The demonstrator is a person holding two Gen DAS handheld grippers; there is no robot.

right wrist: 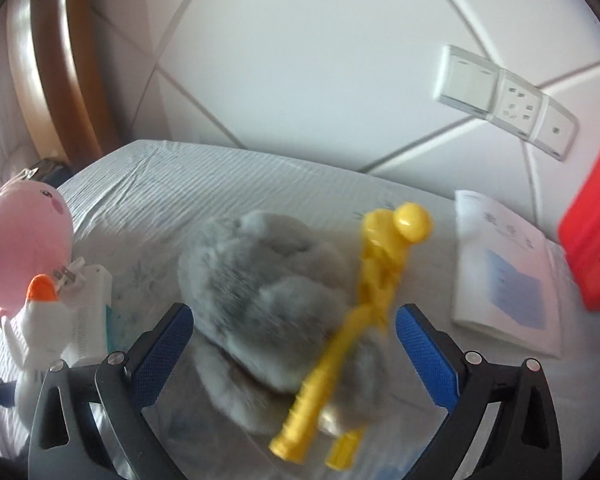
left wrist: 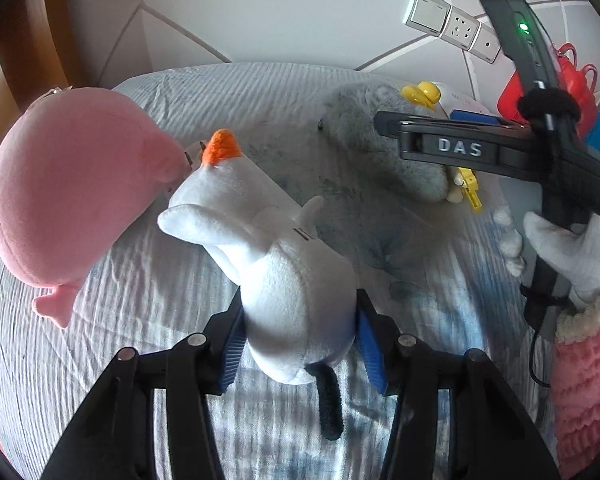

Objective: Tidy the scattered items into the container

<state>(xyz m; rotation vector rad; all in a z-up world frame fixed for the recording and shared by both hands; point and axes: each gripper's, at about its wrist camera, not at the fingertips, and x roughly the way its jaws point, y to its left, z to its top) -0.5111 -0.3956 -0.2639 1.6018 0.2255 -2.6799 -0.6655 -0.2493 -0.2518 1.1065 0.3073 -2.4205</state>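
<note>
My left gripper [left wrist: 298, 322] pinches the white goose toy [left wrist: 284, 264] by its fat body, up off the bed [left wrist: 100, 360]. It is soft and could slip out. My right gripper [right wrist: 294, 344] is spread wide around the gray fluffy toy [right wrist: 260, 292] and the yellow toy [right wrist: 376, 276] near the bed's far edge. I might grab both. The red box [right wrist: 592, 232] waits past the right edge.

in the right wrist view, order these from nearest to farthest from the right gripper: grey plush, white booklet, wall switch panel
1. grey plush, right ahead of the open right gripper, partly between its fingers, with the yellow toy lying on it.
2. white booklet, flat on the bed, out to the right.
3. wall switch panel, up on the wall beyond the bed, upper right.
</note>
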